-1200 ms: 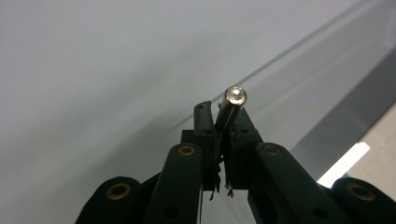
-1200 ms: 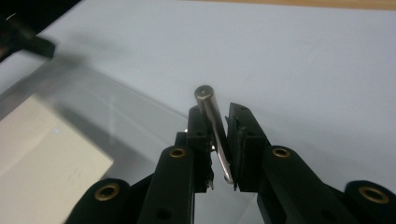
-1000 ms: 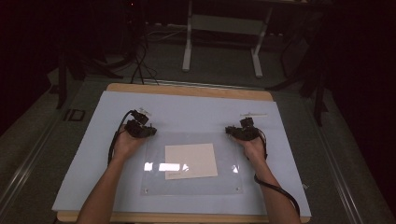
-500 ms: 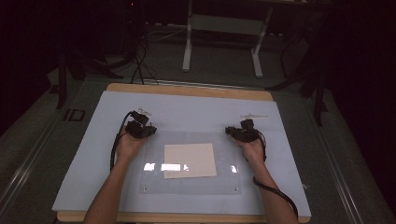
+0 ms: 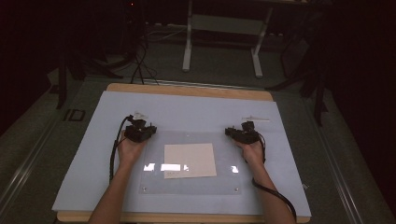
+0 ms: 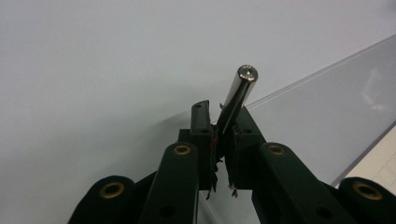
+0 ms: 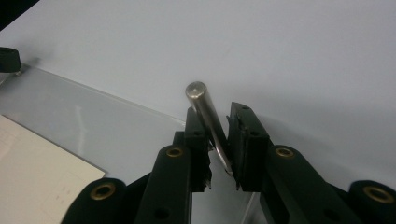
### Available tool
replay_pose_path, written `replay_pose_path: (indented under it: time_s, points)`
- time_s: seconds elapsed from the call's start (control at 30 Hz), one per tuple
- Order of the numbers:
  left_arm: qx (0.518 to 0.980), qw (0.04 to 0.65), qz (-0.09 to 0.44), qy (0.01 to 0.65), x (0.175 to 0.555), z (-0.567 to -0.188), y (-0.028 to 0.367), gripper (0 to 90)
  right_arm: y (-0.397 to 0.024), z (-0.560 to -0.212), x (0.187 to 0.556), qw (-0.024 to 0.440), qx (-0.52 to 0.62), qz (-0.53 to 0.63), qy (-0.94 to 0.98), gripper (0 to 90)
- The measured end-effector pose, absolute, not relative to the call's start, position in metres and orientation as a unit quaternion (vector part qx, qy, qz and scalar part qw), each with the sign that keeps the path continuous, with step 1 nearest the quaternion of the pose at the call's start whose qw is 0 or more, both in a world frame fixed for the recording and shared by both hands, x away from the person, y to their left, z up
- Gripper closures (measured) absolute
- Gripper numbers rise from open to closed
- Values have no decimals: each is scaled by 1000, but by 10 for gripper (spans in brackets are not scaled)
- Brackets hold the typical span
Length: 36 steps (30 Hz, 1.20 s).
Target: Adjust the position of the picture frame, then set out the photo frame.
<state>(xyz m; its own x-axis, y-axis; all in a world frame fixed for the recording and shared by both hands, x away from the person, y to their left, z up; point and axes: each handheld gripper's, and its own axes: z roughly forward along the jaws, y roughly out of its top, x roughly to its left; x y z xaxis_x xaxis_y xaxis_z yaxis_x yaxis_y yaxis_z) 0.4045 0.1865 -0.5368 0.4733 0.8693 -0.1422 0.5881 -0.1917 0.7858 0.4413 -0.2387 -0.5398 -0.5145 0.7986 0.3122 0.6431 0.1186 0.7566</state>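
Grippers, left (image 5: pixel 145 129) and right (image 5: pixel 232 132), each clamped on a metal rod (image 6: pixel 239 95), poised beside cream sheet (image 5: pixel 190 159), probably before pinning it.

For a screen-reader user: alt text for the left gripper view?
Two black jaws clamp a shiny metal rod that points up and away over a pale sheet. A clear plate lies at right, paper at its corner.

No readable text anywhere, perhaps faint unreadable markings on the beige sheet (image 5: pixel 189 160).
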Motion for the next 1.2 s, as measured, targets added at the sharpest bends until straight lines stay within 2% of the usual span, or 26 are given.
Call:
replay_pose_path:
  time_s: [0.07, 0.3, 0.53, 0.93, 1.07, 1.2]
  points:
    - [747, 430, 173, 477, 401, -537, 190, 768, -239, -540, 441, 86, 482, 454, 744, 781]
    - [718, 478, 188, 470, 391, -533, 199, 721, -240, -542, 441, 86, 480, 461, 741, 778]
    - [703, 494, 201, 470, 389, -534, 197, 809, -240, -542, 441, 87, 480, 462, 741, 778]
    - [705, 492, 208, 466, 390, -535, 196, 829, -240, -541, 441, 86, 481, 461, 741, 779]
    - [707, 491, 205, 466, 391, -534, 197, 832, -234, -537, 438, 119, 474, 436, 756, 808]
    - [707, 490, 204, 467, 392, -534, 196, 832, -234, -536, 436, 124, 464, 431, 764, 810]
